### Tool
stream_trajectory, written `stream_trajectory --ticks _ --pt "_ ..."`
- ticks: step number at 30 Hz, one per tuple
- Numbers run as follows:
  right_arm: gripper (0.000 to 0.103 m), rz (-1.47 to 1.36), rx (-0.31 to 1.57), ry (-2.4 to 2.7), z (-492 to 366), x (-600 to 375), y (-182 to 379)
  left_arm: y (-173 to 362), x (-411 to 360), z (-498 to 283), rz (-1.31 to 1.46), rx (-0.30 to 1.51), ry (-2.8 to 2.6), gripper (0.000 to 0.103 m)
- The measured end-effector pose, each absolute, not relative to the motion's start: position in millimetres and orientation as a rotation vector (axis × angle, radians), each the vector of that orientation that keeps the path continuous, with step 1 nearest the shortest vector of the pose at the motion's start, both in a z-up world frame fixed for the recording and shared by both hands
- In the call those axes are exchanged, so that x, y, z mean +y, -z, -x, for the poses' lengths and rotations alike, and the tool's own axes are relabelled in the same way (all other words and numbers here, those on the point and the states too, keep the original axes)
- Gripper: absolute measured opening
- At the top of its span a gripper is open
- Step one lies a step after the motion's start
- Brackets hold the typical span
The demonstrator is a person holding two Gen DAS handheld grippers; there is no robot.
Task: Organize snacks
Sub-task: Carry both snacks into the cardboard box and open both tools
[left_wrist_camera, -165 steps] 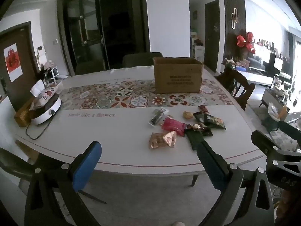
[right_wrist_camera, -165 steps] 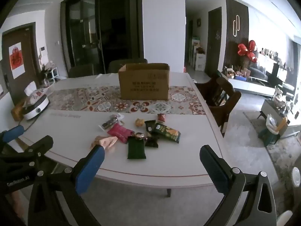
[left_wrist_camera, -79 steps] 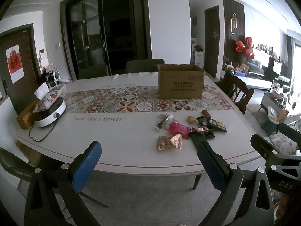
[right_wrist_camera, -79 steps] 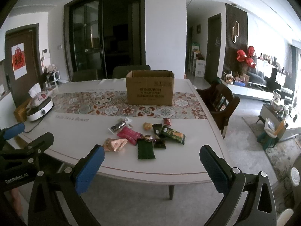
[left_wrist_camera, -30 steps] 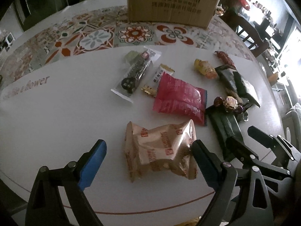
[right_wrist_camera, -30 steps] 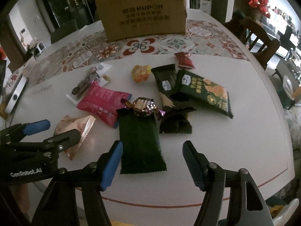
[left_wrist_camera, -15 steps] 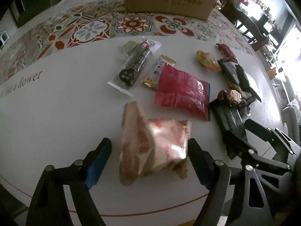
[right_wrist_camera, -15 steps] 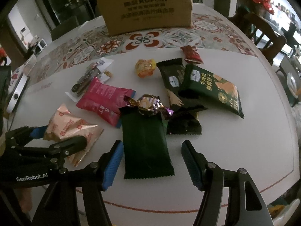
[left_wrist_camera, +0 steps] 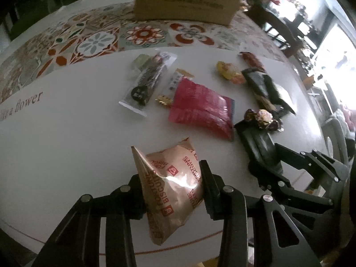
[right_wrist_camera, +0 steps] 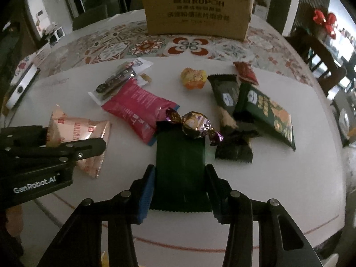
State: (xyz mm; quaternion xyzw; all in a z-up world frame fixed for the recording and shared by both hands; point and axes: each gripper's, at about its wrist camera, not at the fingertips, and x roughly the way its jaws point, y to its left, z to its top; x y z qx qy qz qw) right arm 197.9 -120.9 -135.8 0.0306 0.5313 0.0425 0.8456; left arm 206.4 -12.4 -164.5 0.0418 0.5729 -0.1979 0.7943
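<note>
Where fingers (right_wrist_camera: 146, 191) close: green packet (right_wrist_camera: 180, 169) edges.

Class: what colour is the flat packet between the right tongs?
Dark green flat packet, clearest in the right wrist view.

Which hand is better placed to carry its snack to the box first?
Left. Its jaws, just closing, squeeze the biscuit bag; on the right pack a candy rests.
</note>
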Motion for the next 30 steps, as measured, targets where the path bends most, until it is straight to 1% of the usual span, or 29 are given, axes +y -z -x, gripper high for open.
stream_trajectory --ticks 5,12,19,25,30 --pt "0.045 -0.091 1.091 -0.113 -190.5 -116.8 109.8 137.9 -12.7 -201.6 -0.126 1.148 0.468 0.039" --pt "0.045 -0.083 1.027 -0.064 -197.4 -114.0 78.1 99.8 -10.1 -217.7 -0.107 1.045 0.512 0.039" --pt "0.045 -0.159 1.025 -0.073 -210.0 -114.8 67.6 91.0 -5.2 -226.6 -0.109 1.026 0.522 0.039" --pt "0.045 -0.324 1.072 -0.095 -218.7 -125.7 75.2 87.7 -9.1 -229.4 -0.108 1.019 0.517 0.039" --pt "0.045 -0.266 1.087 -0.107 -225.1 -125.9 75.9 88.0 -15.2 -235.0 -0.088 1.027 0.483 0.039"
